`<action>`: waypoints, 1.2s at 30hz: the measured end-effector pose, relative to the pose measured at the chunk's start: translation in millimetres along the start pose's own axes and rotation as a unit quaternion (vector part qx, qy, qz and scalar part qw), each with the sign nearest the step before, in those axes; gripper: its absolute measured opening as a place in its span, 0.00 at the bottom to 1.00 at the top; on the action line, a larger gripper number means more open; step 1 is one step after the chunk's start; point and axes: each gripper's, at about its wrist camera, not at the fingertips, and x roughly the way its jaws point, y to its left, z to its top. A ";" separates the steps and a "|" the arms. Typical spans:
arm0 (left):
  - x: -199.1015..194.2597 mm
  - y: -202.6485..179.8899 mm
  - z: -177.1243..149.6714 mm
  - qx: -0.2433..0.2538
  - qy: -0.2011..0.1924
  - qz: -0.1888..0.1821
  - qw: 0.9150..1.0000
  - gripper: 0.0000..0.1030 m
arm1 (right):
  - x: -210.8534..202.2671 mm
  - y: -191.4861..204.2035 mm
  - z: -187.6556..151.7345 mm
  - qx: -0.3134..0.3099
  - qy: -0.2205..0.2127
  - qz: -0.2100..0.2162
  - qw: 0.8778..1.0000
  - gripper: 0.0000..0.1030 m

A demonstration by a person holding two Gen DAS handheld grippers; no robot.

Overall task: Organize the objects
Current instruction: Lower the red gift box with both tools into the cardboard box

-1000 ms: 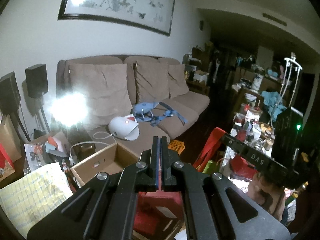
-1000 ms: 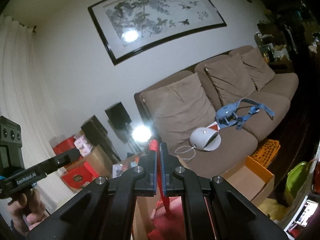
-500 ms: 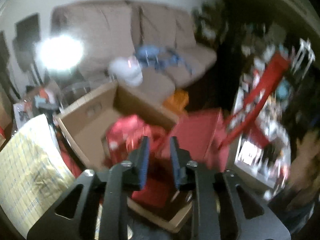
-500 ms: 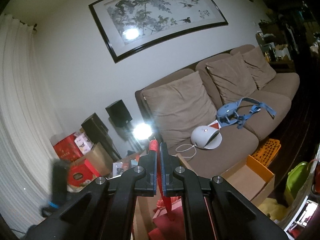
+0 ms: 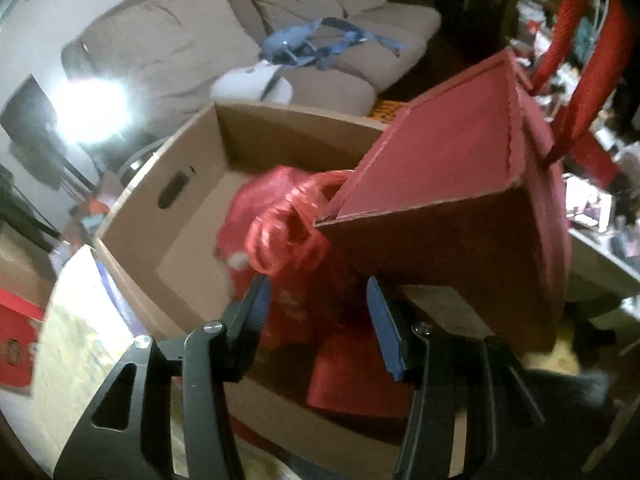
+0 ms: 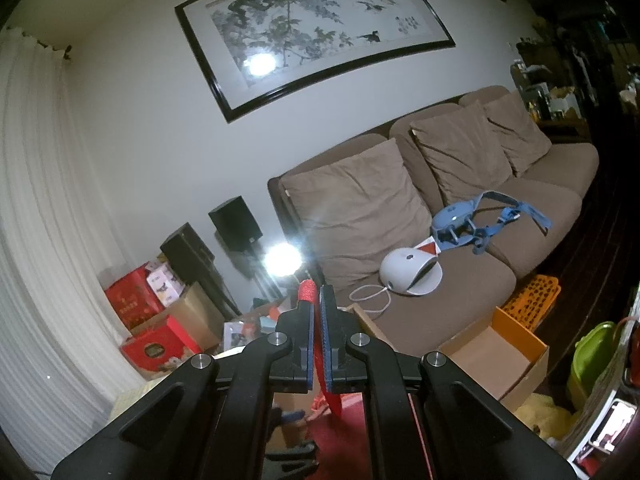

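Sofa (image 6: 460,240) behind cardboard box (image 5: 192,200); left hand-held gripper (image 5: 318,312) gapes, right hand-held gripper (image 6: 316,344) pinches red handle (image 6: 307,292).

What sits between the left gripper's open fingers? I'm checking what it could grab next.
In the left wrist view, a red plastic bag with looped handles lies between the left gripper fingers, inside the cardboard box, beside the red gift bag.

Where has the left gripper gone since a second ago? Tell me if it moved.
Yes. The left gripper has tipped down and opened: the sofa slid up the view, and the cardboard box now fills it.
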 end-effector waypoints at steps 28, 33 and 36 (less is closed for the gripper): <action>2.4 42.9 6.6 -0.033 -0.035 -0.048 0.998 0.03 | -3.7 -19.5 1.4 0.014 -0.013 -0.016 1.000 0.03; 14.3 35.6 1.3 -0.001 -0.006 0.000 1.000 0.21 | -12.9 -41.8 4.8 0.022 -0.028 -0.065 0.997 0.03; 15.8 31.3 -1.8 0.021 -0.004 -0.007 1.000 0.29 | -17.8 -56.5 5.8 0.037 -0.033 -0.075 0.996 0.03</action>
